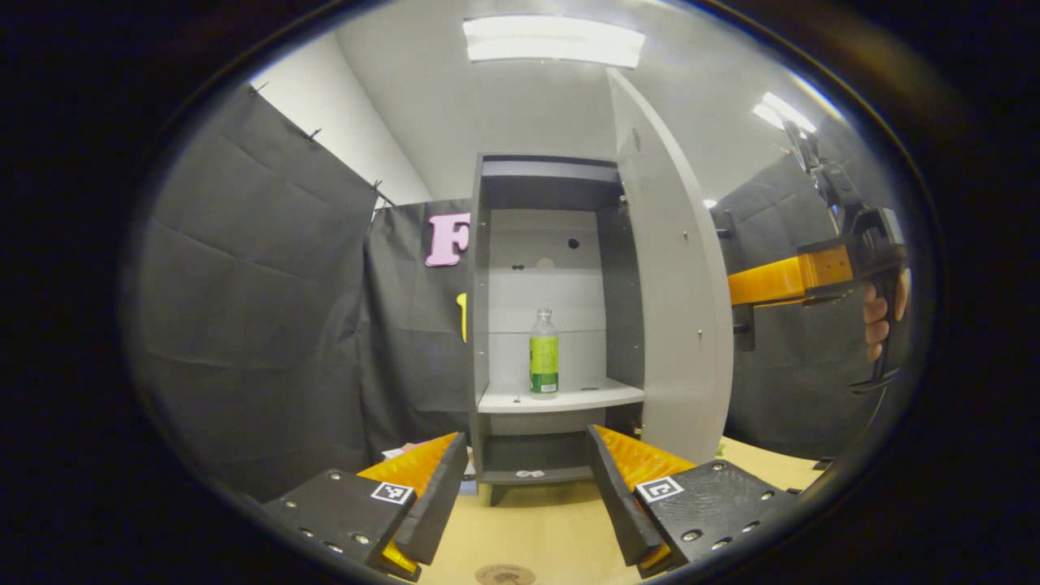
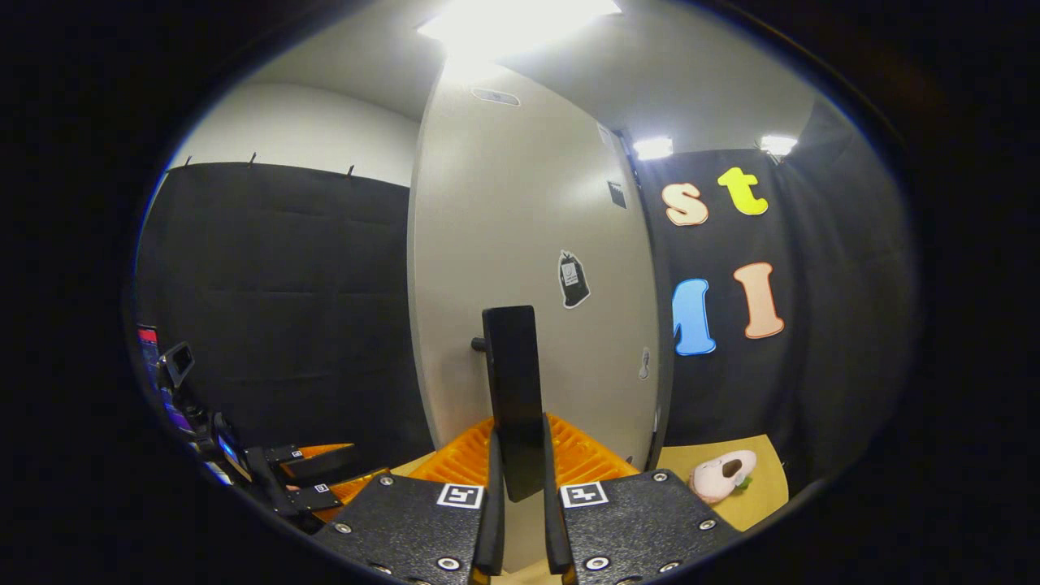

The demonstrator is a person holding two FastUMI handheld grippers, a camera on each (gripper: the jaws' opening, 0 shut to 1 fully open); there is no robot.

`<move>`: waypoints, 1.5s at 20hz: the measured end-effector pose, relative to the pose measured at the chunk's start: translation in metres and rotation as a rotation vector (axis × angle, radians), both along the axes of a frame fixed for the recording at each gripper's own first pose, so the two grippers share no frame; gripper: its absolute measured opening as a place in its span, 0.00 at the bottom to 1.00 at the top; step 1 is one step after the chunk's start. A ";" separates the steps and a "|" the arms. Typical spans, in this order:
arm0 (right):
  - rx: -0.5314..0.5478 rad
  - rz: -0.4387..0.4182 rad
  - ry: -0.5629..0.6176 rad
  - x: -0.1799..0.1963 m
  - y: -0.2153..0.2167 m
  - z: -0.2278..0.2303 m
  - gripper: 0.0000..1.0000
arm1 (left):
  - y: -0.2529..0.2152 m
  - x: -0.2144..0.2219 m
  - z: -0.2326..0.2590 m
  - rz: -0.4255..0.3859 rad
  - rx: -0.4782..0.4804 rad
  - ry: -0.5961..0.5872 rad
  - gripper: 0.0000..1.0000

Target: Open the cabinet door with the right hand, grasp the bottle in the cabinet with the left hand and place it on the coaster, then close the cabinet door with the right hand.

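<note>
Door (image 1: 670, 309) swung open, my right claw (image 2: 517, 479) clamped on its handle (image 2: 512, 390). Left claw (image 1: 528, 496) spread wide, empty. Bottle (image 1: 543, 353) upright on the shelf (image 1: 585, 397) at 12 o'clock. I'd go straight in, grip mid-body, keep door held. Coaster (image 1: 504, 575) at 6.

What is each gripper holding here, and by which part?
The right gripper clamps the cabinet door's handle at its lower end. The left gripper is open, holding nothing.
</note>
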State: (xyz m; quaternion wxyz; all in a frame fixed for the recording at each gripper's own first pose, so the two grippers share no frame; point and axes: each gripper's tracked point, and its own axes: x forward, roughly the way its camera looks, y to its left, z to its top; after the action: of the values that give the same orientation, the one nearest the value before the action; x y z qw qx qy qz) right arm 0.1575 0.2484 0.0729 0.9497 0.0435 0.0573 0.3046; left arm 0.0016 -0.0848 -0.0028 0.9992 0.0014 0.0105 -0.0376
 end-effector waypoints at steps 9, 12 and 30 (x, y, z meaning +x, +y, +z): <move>-0.014 -0.059 -0.011 0.006 -0.038 0.001 0.20 | -0.026 -0.008 0.001 -0.010 0.012 0.010 0.87; -0.013 -0.081 -0.014 0.008 -0.048 0.000 0.20 | -0.033 -0.013 0.002 -0.003 0.013 0.012 0.87; -0.056 -0.235 -0.064 -0.008 -0.119 -0.012 0.29 | -0.056 -0.007 0.030 0.051 0.009 0.008 0.83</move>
State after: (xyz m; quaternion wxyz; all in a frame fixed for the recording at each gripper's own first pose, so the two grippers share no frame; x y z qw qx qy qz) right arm 0.1499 0.1296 0.0612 0.9811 0.0135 0.0301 0.1908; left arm -0.0052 -0.1411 0.0273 0.9998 0.0053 0.0146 -0.0122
